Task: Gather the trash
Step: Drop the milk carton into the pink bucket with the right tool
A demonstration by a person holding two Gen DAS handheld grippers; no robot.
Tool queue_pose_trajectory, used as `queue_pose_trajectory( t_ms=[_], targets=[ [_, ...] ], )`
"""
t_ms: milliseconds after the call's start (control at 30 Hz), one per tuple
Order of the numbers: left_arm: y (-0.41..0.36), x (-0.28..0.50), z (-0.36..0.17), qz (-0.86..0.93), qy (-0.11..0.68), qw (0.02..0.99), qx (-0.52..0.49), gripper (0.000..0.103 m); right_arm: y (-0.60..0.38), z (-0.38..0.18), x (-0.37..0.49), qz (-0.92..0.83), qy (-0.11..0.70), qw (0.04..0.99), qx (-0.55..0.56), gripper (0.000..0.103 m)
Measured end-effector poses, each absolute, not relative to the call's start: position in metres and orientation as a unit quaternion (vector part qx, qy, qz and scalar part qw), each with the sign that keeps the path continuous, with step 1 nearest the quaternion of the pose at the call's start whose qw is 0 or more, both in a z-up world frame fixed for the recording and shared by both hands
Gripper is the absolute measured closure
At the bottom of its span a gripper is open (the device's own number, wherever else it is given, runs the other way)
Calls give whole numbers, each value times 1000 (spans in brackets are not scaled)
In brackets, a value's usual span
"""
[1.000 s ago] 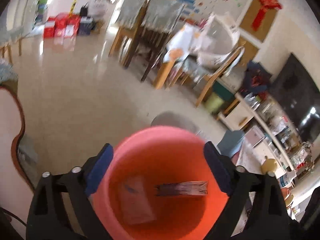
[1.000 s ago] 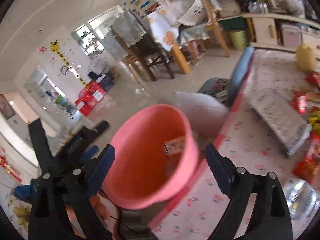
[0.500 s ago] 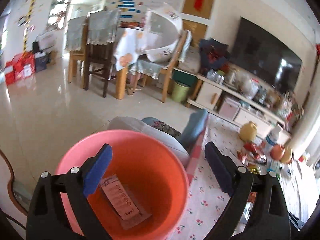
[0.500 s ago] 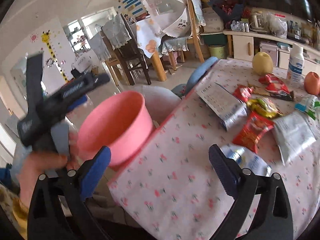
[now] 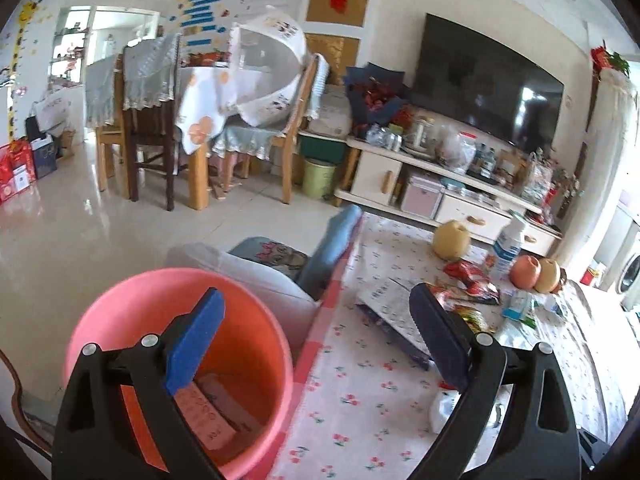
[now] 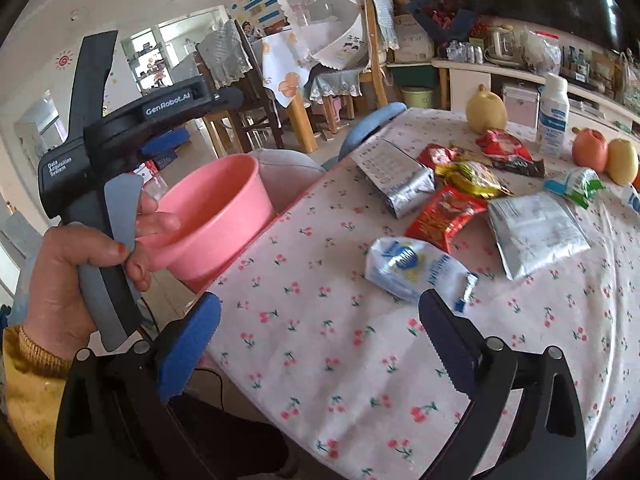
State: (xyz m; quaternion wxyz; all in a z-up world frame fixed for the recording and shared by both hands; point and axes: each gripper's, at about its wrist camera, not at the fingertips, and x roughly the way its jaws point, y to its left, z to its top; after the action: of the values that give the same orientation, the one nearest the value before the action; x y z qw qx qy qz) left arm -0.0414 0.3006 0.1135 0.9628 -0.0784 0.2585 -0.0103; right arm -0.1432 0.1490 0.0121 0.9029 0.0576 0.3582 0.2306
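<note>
A pink bin (image 5: 132,312) stands beside the table's left edge with flat wrappers (image 5: 208,420) inside; it also shows in the right wrist view (image 6: 216,216). My left gripper (image 5: 316,344) is open and empty above the bin's right rim and the table edge. My right gripper (image 6: 320,344) is open and empty over the cherry-print tablecloth (image 6: 320,360). Just ahead of it lies a crumpled white and blue wrapper (image 6: 416,272). Further on are a silver packet (image 6: 532,232), a red wrapper (image 6: 448,216), a yellow wrapper (image 6: 468,172) and a long silver packet (image 6: 392,176).
A white bottle (image 6: 554,112), a yellow pear (image 6: 486,114) and two fruits (image 6: 604,156) stand at the table's far side. A grey and blue seat (image 5: 280,264) sits beside the bin. Dining chairs (image 5: 152,120) and a TV cabinet (image 5: 440,184) lie beyond.
Both grippers have swung right, from over the bin toward the table. The right gripper has come down closer to the white and blue wrapper. Both stay open.
</note>
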Motion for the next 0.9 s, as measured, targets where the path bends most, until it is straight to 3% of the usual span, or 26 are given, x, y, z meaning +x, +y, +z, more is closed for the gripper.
queue_pose_trajectory(
  t_ms=[433,900],
  targets=[
    [223,-29,100,-65,306,950,-6,9,114,12,-151,232,359,903,50,5],
    [188,-10,84,-45,350,936,-5,9,57,7,-142,198,383,897,92,5]
  ],
)
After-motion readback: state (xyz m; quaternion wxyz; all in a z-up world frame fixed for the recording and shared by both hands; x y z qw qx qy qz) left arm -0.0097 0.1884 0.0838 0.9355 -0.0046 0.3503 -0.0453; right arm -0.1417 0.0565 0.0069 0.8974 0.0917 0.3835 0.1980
